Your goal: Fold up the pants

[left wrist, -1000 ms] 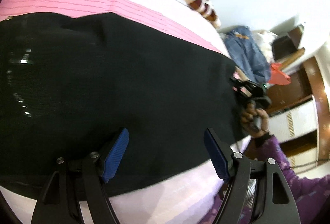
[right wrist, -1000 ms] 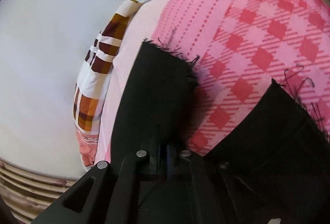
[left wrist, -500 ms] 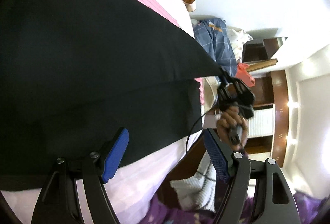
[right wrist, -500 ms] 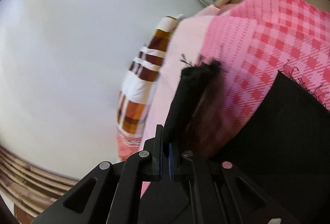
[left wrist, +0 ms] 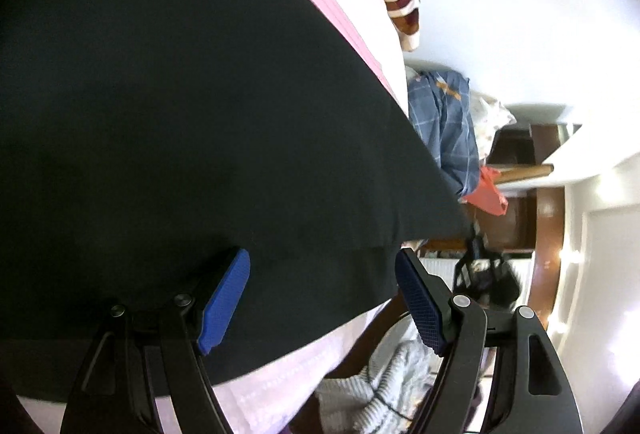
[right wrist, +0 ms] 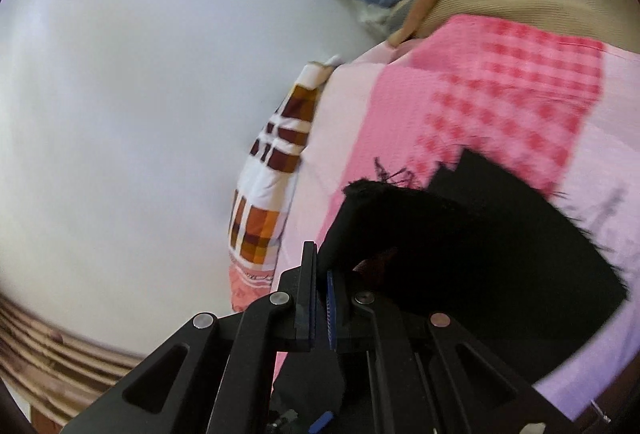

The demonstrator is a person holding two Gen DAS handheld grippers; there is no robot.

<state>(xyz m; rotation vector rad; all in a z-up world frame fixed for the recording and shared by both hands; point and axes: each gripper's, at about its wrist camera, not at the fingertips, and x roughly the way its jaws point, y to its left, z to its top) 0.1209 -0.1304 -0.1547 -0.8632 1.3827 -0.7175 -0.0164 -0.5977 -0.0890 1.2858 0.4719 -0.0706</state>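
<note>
Black pants (left wrist: 180, 114) lie spread over the pink bed and fill most of the left wrist view. My left gripper (left wrist: 322, 300) is open, its blue pads just above the pants' near edge, holding nothing. My right gripper (right wrist: 322, 286) is shut on the frayed hem of one pant leg (right wrist: 384, 210) and holds it lifted above the bed. The other leg end (right wrist: 520, 234) lies flat on the pink checked sheet (right wrist: 500, 90). The right gripper also shows in the left wrist view (left wrist: 480, 274), holding the raised corner of the pants.
A checked brown-and-white pillow (right wrist: 272, 170) lies at the head of the bed by the white wall. A blue garment (left wrist: 444, 126) and an orange cloth (left wrist: 488, 190) hang past the bed. Wooden furniture (left wrist: 548, 234) stands beyond. A white knitted cloth (left wrist: 380, 382) lies below the bed edge.
My right gripper has lifted the pant leg hem higher and carried it over the pants. The left gripper has stayed open over the pants while its view swung toward the bed's end.
</note>
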